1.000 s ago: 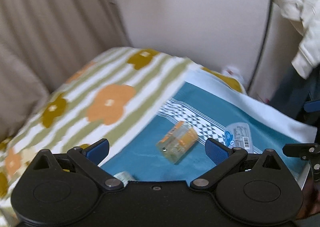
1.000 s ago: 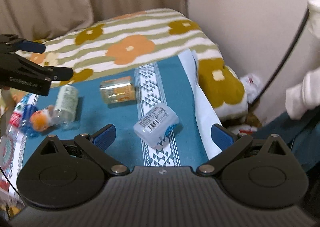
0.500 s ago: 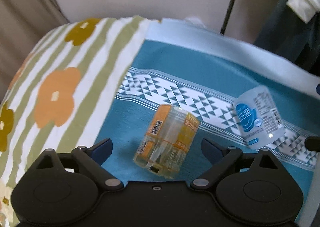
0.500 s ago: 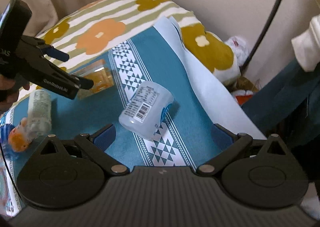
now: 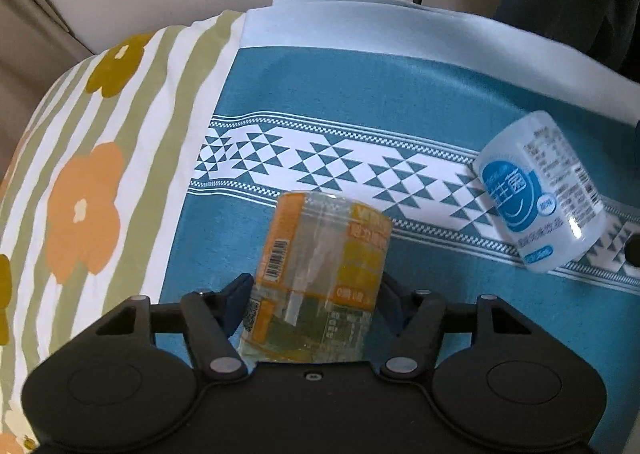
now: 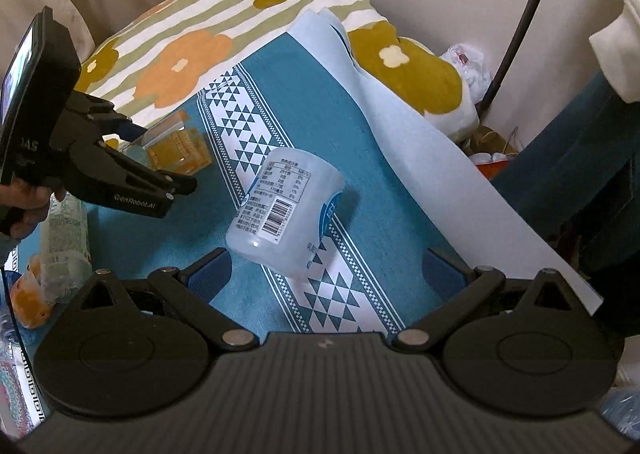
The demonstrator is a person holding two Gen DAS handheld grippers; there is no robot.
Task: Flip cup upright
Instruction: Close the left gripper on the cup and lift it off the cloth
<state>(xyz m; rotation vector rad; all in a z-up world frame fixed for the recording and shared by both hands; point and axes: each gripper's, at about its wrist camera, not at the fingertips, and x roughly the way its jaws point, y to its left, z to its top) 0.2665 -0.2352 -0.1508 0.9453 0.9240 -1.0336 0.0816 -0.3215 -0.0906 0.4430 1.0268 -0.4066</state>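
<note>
the orange cup lies on its side on the teal cloth, pinched between the fingers of the left gripper. the white cup lies tipped nearby on the patterned band, just ahead of the right gripper, whose fingers are spread wide and touch nothing.

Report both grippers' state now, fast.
Left gripper: fingers closed on the orange-labelled cup.
Right gripper: open, holding nothing; the white cup lies ahead of it.
</note>
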